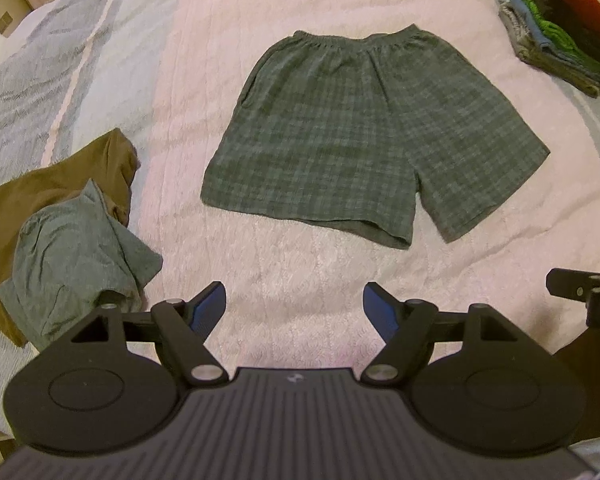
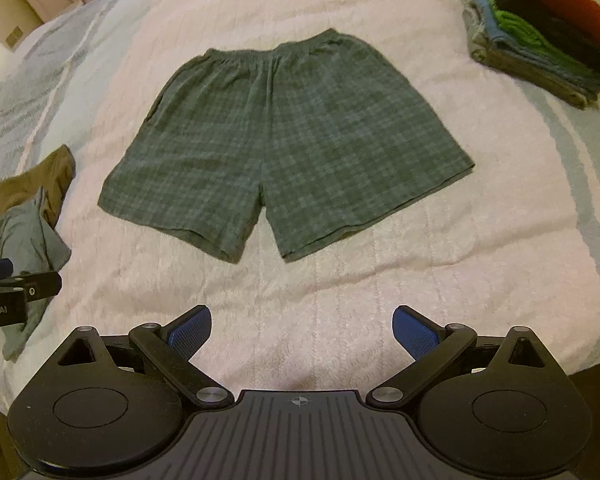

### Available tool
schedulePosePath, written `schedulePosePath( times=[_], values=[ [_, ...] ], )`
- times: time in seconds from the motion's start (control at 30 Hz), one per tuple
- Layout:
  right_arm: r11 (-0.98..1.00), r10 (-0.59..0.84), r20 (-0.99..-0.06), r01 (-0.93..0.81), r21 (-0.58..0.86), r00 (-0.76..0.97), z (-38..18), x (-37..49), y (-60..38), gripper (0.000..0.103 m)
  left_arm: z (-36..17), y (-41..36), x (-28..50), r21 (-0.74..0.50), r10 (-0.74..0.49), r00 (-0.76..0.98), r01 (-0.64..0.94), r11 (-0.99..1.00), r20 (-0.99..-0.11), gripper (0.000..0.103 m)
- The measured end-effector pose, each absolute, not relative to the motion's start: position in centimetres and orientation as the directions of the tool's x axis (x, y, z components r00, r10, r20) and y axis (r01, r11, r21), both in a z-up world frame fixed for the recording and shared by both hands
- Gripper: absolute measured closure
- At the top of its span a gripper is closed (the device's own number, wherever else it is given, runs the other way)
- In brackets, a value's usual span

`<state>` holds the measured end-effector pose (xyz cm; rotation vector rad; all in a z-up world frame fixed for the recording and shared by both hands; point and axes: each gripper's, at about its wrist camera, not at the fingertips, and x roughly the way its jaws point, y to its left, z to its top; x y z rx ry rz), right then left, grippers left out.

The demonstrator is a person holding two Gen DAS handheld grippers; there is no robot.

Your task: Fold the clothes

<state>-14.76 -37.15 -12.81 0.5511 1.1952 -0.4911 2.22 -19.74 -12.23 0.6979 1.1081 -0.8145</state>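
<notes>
Both grippers hang over the near part of the bed: our left gripper and right gripper each have their blue pads spread wide and hold nothing. Ahead of them the shorts lie flat in the middle of the pink blanket, waistband at the far side, leg hems toward us. Nothing rests on them or touches them. To the left, well apart, a crumpled brown garment sits with a grey-green garment heaped over its near part. At the far right, a stack of folded clothes sits near the bed's edge, red on top. The shorts are green plaid, smooth, with a gathered elastic waist. Bare blanket surrounds them on all sides, widest between the hems and us.
</notes>
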Motion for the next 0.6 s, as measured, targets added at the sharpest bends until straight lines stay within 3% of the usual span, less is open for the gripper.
schedulePosePath(
  times=[0.6],
  values=[
    [0.82, 0.006, -0.96, 0.549, 0.164, 0.279, -16.9, -11.1, -42.9, 0.004, -14.7, -24.4, 2.8, 0.126, -0.125, 0.252, 0.784, 0.608, -0.959, 0.027]
  ],
)
